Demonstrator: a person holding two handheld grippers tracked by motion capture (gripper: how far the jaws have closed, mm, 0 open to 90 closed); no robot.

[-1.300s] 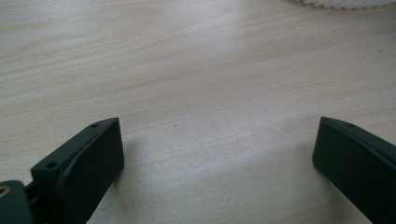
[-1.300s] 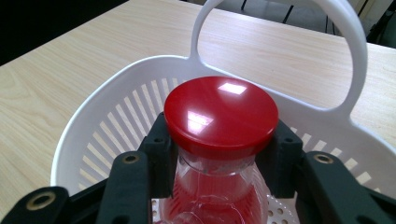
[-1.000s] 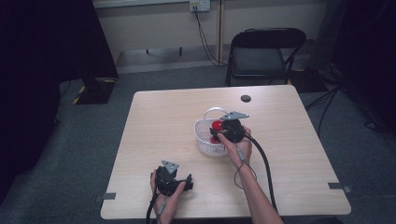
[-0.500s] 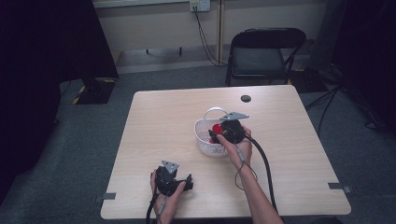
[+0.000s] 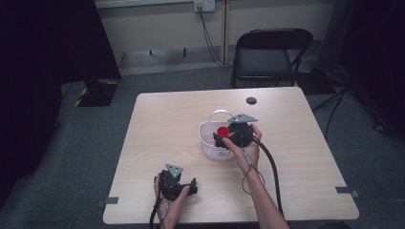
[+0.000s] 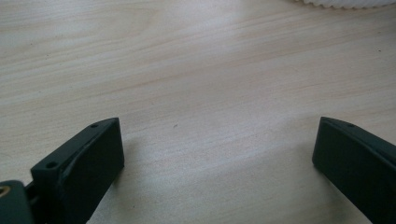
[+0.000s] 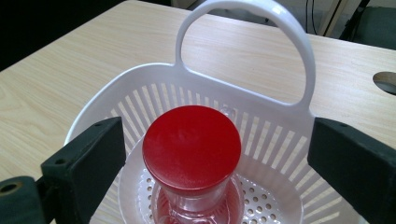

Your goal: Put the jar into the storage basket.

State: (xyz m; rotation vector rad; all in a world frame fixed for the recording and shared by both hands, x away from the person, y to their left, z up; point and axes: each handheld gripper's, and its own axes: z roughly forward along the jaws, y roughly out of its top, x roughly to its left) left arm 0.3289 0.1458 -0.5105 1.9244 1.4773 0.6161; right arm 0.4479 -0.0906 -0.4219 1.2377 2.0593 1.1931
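Right gripper view is showing the right claw [image 7: 215, 154] standing wide apart, one jaw on each side of the red-capped bottle [image 7: 192, 154] and neither jaw touching it. The bottle is standing upright inside the white basket [image 7: 261, 135], its clear body resting on the perforated floor and its red cap sitting level between the jaws. The basket's handle is rising upright on the far side of the bottle.

High view is placing the right claw [image 5: 220, 138] over the basket [image 5: 208, 143] near the middle of the counter [image 5: 167, 124], with the red cap [image 5: 222, 131] sitting just beside the gripper body. The person's right hand [image 5: 246, 145] is gripping the tool from the near side.

The left claw [image 5: 193, 187] is lying low near the front edge of the counter, well apart from the basket. Left gripper view is showing its jaws spread wide over bare wood, holding nothing, with the basket's rim [image 6: 345, 3] lying at the top edge.
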